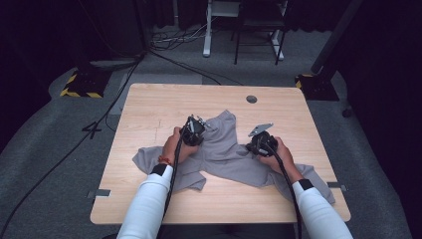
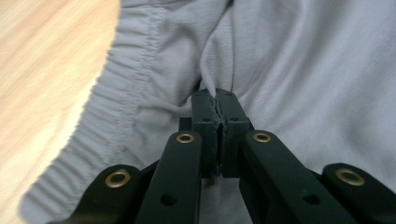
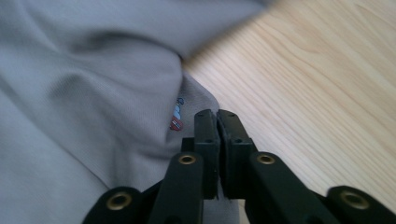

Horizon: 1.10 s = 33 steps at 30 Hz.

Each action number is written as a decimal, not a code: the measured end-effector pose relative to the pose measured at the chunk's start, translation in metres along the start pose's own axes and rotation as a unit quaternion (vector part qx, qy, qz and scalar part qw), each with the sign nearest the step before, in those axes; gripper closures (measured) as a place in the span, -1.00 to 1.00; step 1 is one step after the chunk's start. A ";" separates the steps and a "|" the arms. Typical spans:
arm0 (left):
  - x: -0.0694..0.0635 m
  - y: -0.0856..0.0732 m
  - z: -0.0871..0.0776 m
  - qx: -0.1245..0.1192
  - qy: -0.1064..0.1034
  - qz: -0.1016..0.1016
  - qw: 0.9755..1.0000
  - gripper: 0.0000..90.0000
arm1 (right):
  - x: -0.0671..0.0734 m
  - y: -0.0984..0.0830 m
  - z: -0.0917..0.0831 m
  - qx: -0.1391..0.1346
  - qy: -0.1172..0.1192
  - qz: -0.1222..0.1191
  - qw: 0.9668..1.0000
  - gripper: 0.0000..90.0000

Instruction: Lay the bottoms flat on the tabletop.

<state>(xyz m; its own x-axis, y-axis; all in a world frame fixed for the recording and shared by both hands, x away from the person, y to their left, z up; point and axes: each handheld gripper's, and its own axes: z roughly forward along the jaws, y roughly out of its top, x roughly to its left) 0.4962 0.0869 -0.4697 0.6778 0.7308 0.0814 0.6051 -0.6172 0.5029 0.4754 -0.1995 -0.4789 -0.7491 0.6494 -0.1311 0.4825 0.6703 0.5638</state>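
The grey trousers [image 1: 224, 157] lie crumpled across the middle of the worktop [image 1: 149, 104], one leg trailing over its right edge. The left gripper [image 1: 193, 132] has its jaws clamped on fabric beside the elastic waistband [image 2: 116, 93]; the right gripper [image 1: 261, 143] pinches the cloth edge by a small printed label [image 3: 176, 117]. Both grips look set; spreading or folding is still to do.

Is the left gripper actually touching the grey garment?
Touching. The left gripper view shows the left gripper shut, with a fold of the grey garment pinched between its jaws.

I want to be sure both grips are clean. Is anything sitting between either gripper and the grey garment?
Nothing visible does. The left gripper is shut directly on a fold of the grey garment beside its ribbed hem, and the right gripper is shut on the cloth's edge near a small printed patch, over the table.
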 end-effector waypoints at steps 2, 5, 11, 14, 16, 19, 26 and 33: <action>0.011 -0.005 -0.006 -0.011 0.013 -0.023 1.000 0.95 | -0.012 -0.006 -0.003 0.010 -0.026 0.028 0.999 0.97; 0.025 -0.012 -0.014 -0.039 -0.016 -0.062 0.997 0.95 | -0.032 -0.018 -0.010 0.010 -0.041 0.077 0.996 0.98; 0.015 -0.011 -0.015 -0.037 -0.001 -0.040 0.999 0.55 | -0.032 -0.020 -0.017 0.017 -0.067 0.091 0.993 0.97; 0.017 -0.020 -0.027 -0.051 0.012 -0.041 0.998 0.34 | -0.034 -0.025 -0.021 0.021 -0.077 0.091 0.993 0.96; 0.024 -0.031 -0.040 -0.058 0.015 -0.047 0.997 0.20 | -0.038 -0.031 -0.025 0.021 -0.086 0.096 0.991 0.96; 0.045 -0.063 -0.066 -0.084 0.014 -0.075 0.994 0.17 | -0.053 -0.044 -0.037 0.017 -0.105 0.119 0.987 0.94; 0.043 -0.115 -0.072 -0.078 -0.013 -0.089 0.993 0.09 | -0.071 -0.057 -0.039 0.045 -0.138 0.142 0.979 0.66; 0.016 -0.145 -0.071 -0.081 -0.050 -0.077 0.993 -0.03 | -0.054 -0.021 -0.042 -0.010 -0.112 0.118 0.987 0.31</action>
<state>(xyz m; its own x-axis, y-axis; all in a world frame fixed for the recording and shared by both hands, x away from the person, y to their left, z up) 0.3894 0.2085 -0.4802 0.6259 0.7748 -0.0887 0.6349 -0.4402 0.6349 0.4865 -0.2641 -0.4497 -0.4968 0.8511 -0.1697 0.6212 0.4853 0.6152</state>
